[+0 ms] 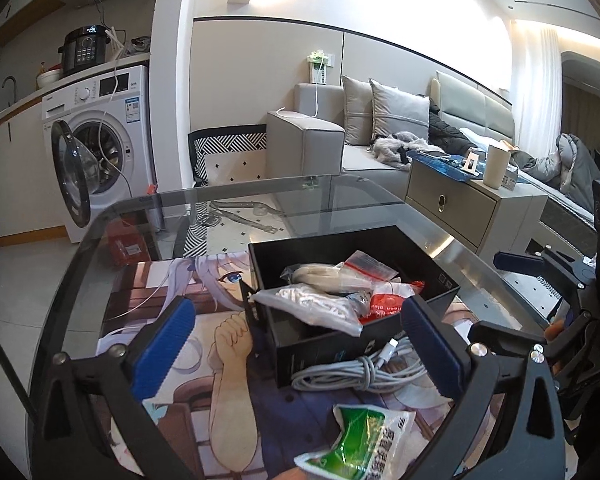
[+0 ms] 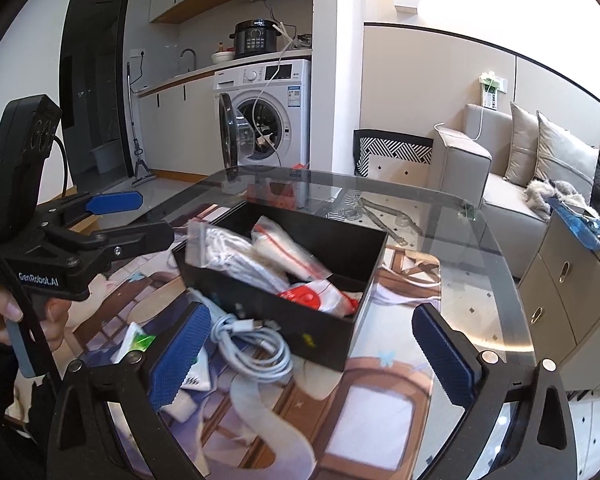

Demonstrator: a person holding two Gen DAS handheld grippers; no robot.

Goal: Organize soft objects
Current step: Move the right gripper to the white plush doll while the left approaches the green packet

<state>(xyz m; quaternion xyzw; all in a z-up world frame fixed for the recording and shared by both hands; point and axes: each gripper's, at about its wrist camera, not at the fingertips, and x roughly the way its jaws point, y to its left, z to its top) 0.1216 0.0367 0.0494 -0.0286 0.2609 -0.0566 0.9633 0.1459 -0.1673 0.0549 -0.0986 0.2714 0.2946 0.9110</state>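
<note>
Both our left tongs (image 1: 300,354) and right tongs (image 2: 314,356) gape wide, empty; the coiled cable (image 1: 364,372) lies limp on the table beside the black box (image 1: 436,276) — we'd pinch its bundled middle

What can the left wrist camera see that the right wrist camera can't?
Only the left wrist view shows the beige cup on the bedside cabinet and bedding beyond. Only the right wrist view shows the dark doorway and the mop. Both show the black box of bagged items, the coiled white cable, the green-and-white packet and the washing machine.
</note>
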